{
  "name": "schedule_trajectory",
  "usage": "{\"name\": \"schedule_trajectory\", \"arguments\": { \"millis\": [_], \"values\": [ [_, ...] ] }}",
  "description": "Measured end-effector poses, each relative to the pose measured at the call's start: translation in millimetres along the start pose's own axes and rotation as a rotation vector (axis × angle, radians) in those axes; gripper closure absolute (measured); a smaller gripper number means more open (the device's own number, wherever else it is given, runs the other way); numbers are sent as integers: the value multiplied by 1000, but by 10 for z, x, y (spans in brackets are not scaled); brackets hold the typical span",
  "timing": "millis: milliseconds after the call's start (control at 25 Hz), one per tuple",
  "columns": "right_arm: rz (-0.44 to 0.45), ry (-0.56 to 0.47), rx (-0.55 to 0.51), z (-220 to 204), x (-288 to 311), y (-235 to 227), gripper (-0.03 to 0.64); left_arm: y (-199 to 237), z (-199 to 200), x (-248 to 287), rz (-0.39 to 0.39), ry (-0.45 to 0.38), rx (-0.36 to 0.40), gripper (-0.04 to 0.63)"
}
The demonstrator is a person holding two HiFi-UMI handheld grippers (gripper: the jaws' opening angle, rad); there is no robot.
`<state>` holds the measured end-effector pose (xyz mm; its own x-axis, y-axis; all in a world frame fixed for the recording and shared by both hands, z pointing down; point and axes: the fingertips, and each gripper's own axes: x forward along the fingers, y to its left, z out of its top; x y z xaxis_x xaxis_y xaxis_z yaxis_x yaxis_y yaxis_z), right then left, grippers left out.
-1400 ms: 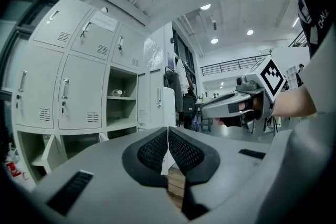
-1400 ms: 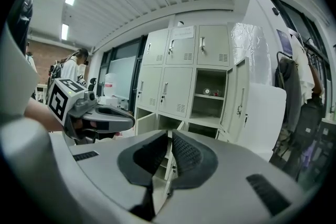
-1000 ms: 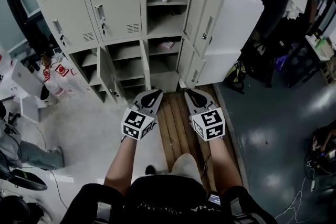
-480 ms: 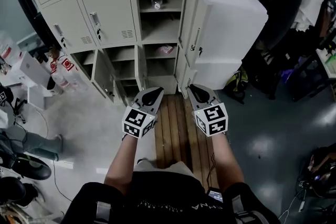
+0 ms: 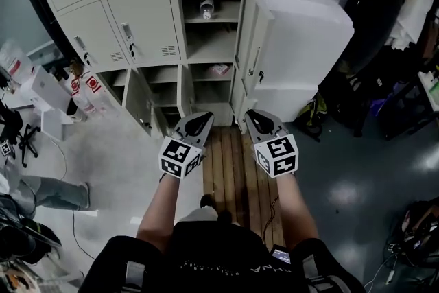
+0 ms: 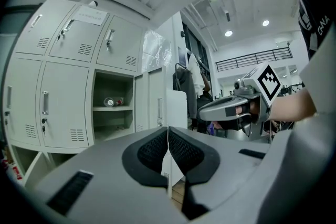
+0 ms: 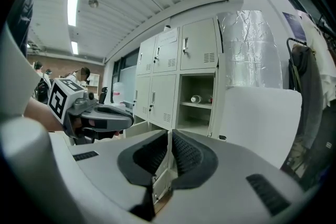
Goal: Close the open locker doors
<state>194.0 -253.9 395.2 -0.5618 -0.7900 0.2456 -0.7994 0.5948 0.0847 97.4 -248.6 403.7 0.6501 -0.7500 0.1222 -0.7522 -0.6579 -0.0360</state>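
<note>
A bank of beige lockers [image 5: 144,17] fills the top of the head view. The right column stands open: an upper door [image 5: 252,27] and a lower door [image 5: 240,96] swing out to the right. Two low doors [image 5: 184,89] [image 5: 140,103] also hang open. A bottle [image 5: 206,7] lies on the top open shelf. My left gripper [image 5: 194,125] and right gripper [image 5: 259,123] are held side by side just short of the lowest compartments, both shut with nothing between the pads. The open shelf with the bottle [image 6: 108,102] shows past the left gripper [image 6: 168,131], and the same bottle [image 7: 195,98] shows past the right gripper [image 7: 169,136].
I stand on a strip of wooden planks [image 5: 233,175]. A big white cabinet [image 5: 309,44] sits right of the open doors. White boxes and cartons [image 5: 44,89] lie at the left, beside a person's leg [image 5: 48,192]. Dark bags and clothes [image 5: 370,3] crowd the right.
The lockers have shifted in the head view as I moved; both grippers have come up a little and closer to the open doors. Both stay shut and empty.
</note>
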Motion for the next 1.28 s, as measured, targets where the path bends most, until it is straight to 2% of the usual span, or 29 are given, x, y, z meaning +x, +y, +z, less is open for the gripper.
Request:
{"name": "schedule_trajectory", "arguments": {
  "millis": [560, 720, 920, 1280],
  "values": [
    [-67, 2, -7, 230, 540, -220, 568, 642, 69, 307, -16, -21, 13, 574],
    [-69, 1, -1, 242, 577, -429, 568, 663, 91, 459, -21, -25, 4, 574],
    [-52, -16, -16, 318, 622, -620, 568, 699, 215, 682, 15, -44, -7, 574],
    [-37, -48, -1, 403, 611, -963, 568, 536, 346, 990, -14, -53, 19, 574]
  ]
}}
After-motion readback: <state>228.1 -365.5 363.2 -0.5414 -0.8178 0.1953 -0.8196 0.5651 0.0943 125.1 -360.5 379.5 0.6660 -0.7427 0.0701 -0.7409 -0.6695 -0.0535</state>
